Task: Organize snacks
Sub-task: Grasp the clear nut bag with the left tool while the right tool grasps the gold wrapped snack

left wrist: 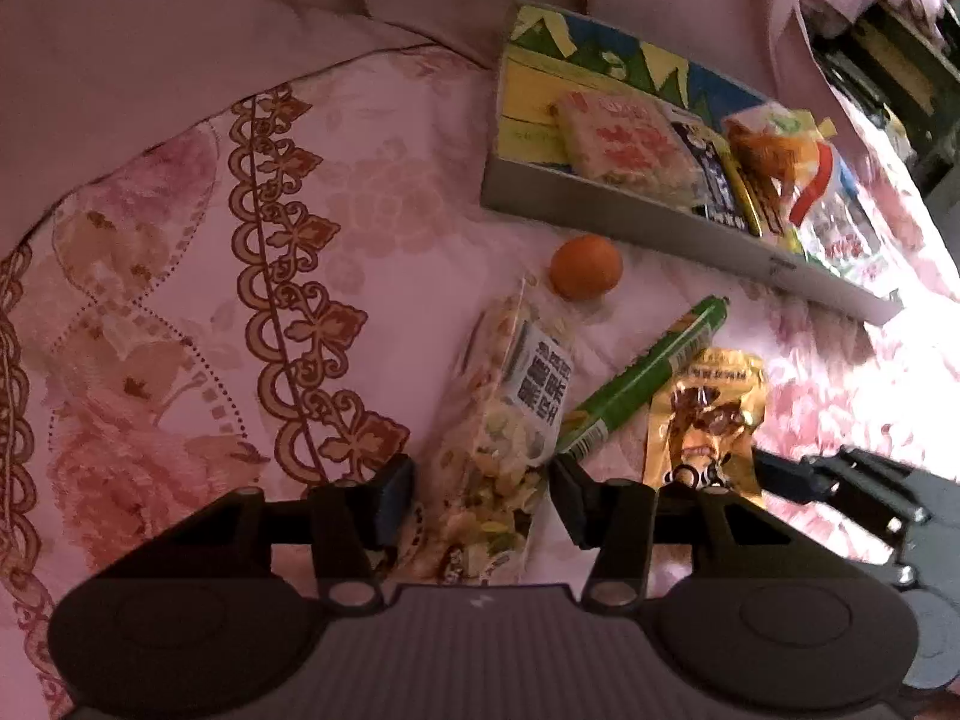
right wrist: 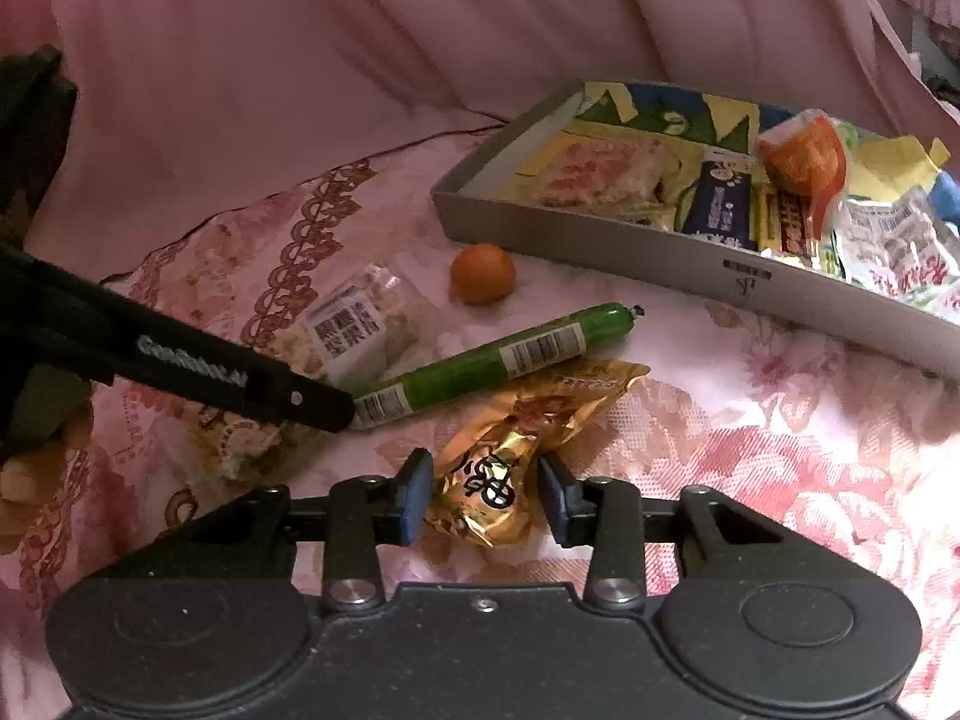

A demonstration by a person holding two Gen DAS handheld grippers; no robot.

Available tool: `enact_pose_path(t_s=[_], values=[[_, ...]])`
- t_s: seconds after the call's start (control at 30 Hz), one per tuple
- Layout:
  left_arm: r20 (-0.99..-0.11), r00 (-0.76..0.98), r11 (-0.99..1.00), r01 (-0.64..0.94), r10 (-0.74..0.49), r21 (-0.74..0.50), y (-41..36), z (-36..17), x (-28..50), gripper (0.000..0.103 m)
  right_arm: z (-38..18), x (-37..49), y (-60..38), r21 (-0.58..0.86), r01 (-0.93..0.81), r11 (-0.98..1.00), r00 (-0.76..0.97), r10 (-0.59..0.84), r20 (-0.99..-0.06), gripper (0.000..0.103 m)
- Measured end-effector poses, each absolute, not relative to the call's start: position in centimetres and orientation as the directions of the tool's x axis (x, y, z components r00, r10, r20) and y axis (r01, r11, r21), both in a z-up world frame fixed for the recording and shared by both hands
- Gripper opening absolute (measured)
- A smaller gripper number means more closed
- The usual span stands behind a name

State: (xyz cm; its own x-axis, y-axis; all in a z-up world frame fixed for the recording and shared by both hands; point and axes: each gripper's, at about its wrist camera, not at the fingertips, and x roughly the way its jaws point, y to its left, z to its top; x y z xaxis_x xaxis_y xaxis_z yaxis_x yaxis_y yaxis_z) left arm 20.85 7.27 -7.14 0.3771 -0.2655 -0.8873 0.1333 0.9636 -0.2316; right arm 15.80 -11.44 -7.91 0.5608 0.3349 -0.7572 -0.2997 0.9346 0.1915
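Note:
My left gripper is open, its fingers on either side of the near end of a clear bag of mixed snacks, which lies on the bedspread. My right gripper is open around the near end of a gold foil packet. A green sausage stick lies between the two packs, and an orange ball-shaped snack lies beyond it. The clear bag also shows in the right wrist view, partly behind the left gripper's finger. The gold packet and the sausage show in the left wrist view.
A shallow grey cardboard box with a colourful inside holds several snack packs at the back right; it also shows in the left wrist view. Everything lies on a pink flowered bedspread. Pink cloth rises behind.

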Motion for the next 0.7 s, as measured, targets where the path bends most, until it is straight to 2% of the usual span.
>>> enact_pose_path(t_s=[0.07, 0.2, 0.23, 0.3, 0.37, 0.4, 0.43, 0.7], values=[[-0.885, 0.377, 0.961, 0.119, -0.275, -0.248, 7.5, -7.3, 21.0, 0.059, -8.4, 16.0, -11.5, 0.209, -0.288, 0.934, 0.572, 0.343, -0.745, 0.049], [-0.883, 0.381, 0.961, 0.129, -0.275, -0.243, 7.4, -7.4, 20.9, 0.061, -8.7, 16.3, -10.9, 0.184, -0.295, 0.938, 0.587, 0.329, -0.740, 0.051], [-0.884, 0.382, 0.962, 0.137, -0.270, -0.235, 7.3, -7.4, 20.8, 0.061, -8.6, 16.2, -10.7, 0.167, -0.301, 0.939, 0.587, 0.320, -0.743, 0.050], [-0.885, 0.393, 0.967, 0.150, -0.248, -0.204, 6.9, -7.1, 20.7, 0.049, -8.5, 15.8, -10.6, 0.143, -0.301, 0.943, 0.588, 0.302, -0.751, 0.047], [-0.884, 0.398, 0.968, 0.152, -0.244, -0.199, 7.1, -6.8, 20.5, 0.046, -8.3, 15.4, -10.6, 0.131, -0.305, 0.943, 0.585, 0.294, -0.756, 0.043], [-0.882, 0.399, 0.967, 0.143, -0.252, -0.212, 7.3, -6.7, 20.4, 0.045, -8.2, 15.1, -10.7, 0.125, -0.307, 0.944, 0.585, 0.290, -0.757, 0.041], [-0.879, 0.399, 0.965, 0.130, -0.260, -0.227, 7.5, -6.6, 20.4, 0.045, -8.1, 14.9, -10.8, 0.116, -0.305, 0.945, 0.588, 0.282, -0.758, 0.033], [-0.846, 0.416, 0.940, 0.080, -0.335, -0.333, 8.6, -5.4, 19.4, 0.044, -7.3, 12.2, -10.9, 0.070, -0.333, 0.940, 0.586, 0.265, -0.765, 0.032]])
